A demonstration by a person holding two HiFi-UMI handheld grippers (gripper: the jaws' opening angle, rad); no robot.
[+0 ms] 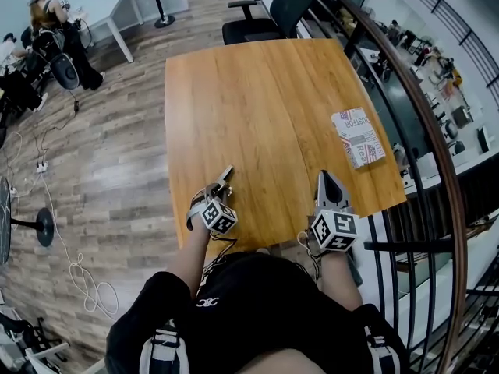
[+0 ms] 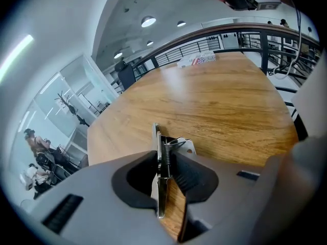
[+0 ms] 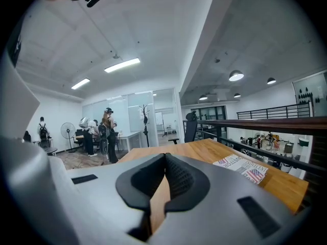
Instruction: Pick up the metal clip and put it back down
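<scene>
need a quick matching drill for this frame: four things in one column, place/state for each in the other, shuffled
Things:
1. metal clip
2. right gripper
3. printed packet
4. office chair

Place or state:
a. on the floor past the far edge of the table
b. lying flat near the table's right edge
c. pinched between the pads of the left gripper
d. jaws together, nothing in them

Pairs: 1-c, 2-d, 3-b, 4-a
</scene>
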